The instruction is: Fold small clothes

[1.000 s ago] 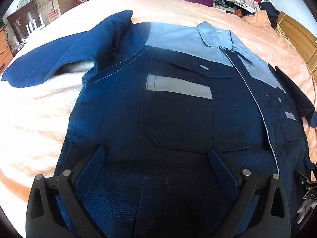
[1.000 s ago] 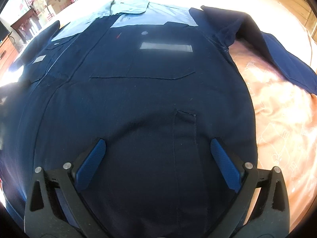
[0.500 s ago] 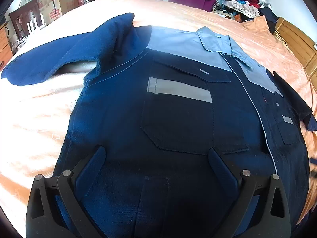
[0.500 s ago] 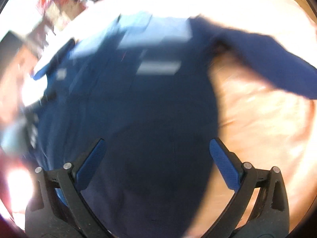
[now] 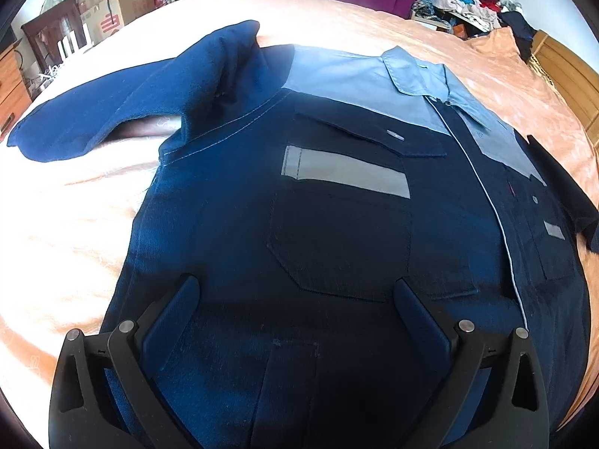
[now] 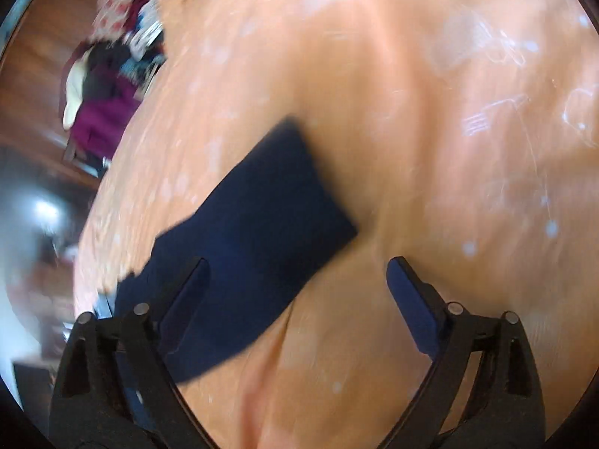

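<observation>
Navy jacket (image 5: 337, 224) lies flat, front up, on the peach bed (image 5: 67, 232), collar (image 5: 415, 71) away from the camera, zip closed. Left view: left tongs (image 5: 295, 292) are spread wide and empty, low over the hem end on the wearer's-right half, pointing up the chest toward the grey stripe (image 5: 344, 172); can't tell whether the pads touch the cloth. Near sleeve (image 5: 123, 119) runs out to the side with a raised bump at the shoulder, so I'd flatten that first, then fold the sleeve in over the chest. Right view: blurred, so detail is limited. Right tongs (image 6: 295, 273) are also spread and empty, angled down at the bed beside the other sleeve (image 6: 254, 232), whose cuff end lies flat on the cover; one finger (image 6: 187, 288) sits over the sleeve, the other over bare bedding. Best move, I'd say: centre both fingers on the cuff edge, pinch through both layers, lift low and carry it across the body without dragging the torso. Risk: catching bedspread along with the cloth.
</observation>
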